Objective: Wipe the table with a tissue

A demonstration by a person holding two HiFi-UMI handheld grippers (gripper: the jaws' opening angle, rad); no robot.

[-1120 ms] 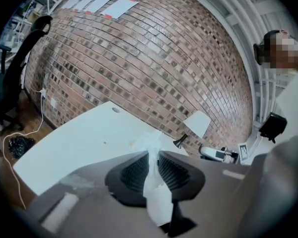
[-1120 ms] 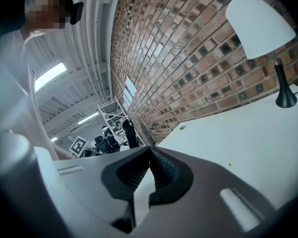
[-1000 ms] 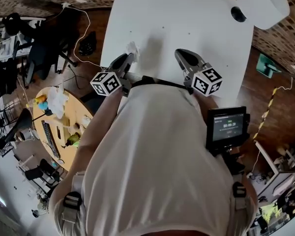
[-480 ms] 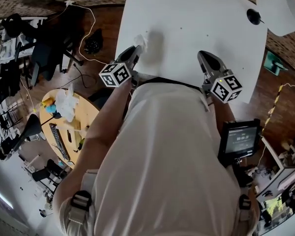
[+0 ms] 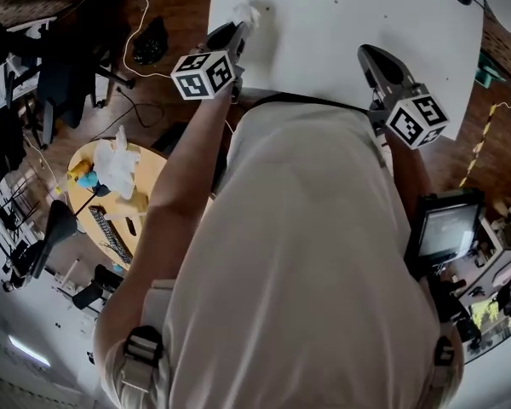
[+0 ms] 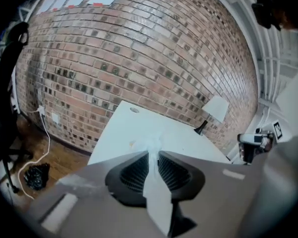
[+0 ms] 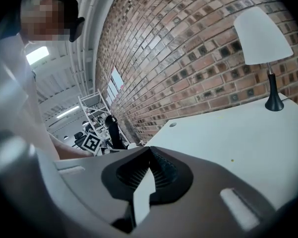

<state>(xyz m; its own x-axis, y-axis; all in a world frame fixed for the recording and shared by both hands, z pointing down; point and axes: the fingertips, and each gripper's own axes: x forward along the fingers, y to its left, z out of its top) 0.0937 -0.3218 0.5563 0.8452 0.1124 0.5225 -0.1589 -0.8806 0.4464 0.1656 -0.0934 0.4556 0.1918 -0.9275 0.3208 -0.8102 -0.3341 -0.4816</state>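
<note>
Big white rectangular bench (image 5: 349, 24) lies under both tongs. The left tongs (image 5: 237, 31) are by its left edge, and the right tongs (image 5: 370, 56) are well off to their right, pressed together with nothing in them. The left tongs are pinching a crumpled white paper tissue (image 5: 244, 13) that pokes out just past their tips.
</note>
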